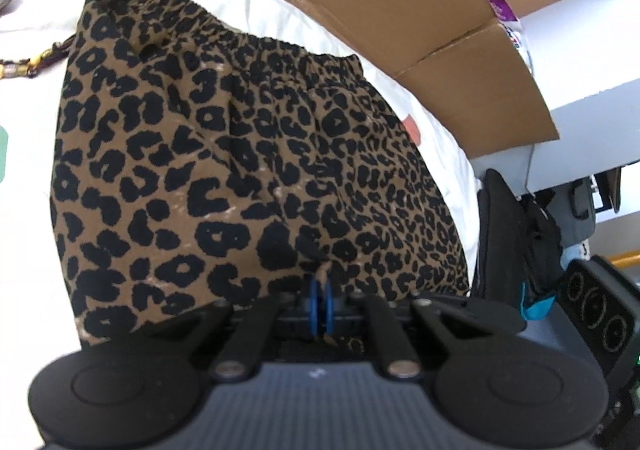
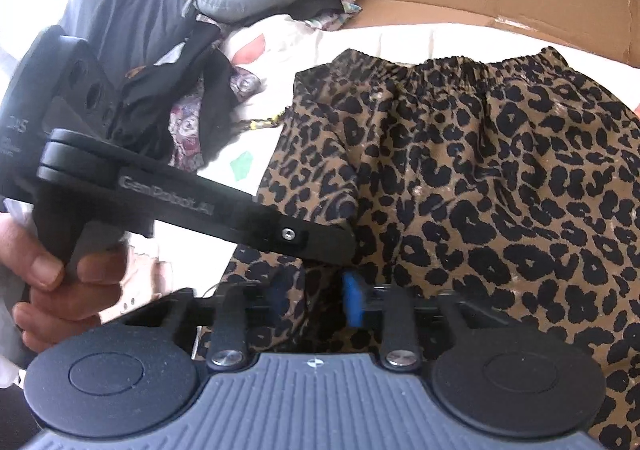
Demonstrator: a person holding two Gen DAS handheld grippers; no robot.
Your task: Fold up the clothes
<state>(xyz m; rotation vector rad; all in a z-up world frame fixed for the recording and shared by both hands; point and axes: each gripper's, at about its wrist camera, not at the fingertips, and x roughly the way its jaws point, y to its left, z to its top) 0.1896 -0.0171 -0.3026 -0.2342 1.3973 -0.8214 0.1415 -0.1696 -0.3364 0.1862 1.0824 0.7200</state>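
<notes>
1. Left wrist view: the left gripper [image 1: 323, 304] is clenched on a small pinch of the leopard-print garment [image 1: 248, 153], which lies spread on the white sheet [image 1: 400, 73]. I reckon so thin a bite could slip out when lifted
2. Right wrist view: the right gripper [image 2: 316, 296] has a fold of the hem between its blue pads [image 2: 353, 300]; whether they press it I cannot tell. A loose hold would drop that corner and skew the fold, and the left tool crossing in front could snag the cloth
</notes>
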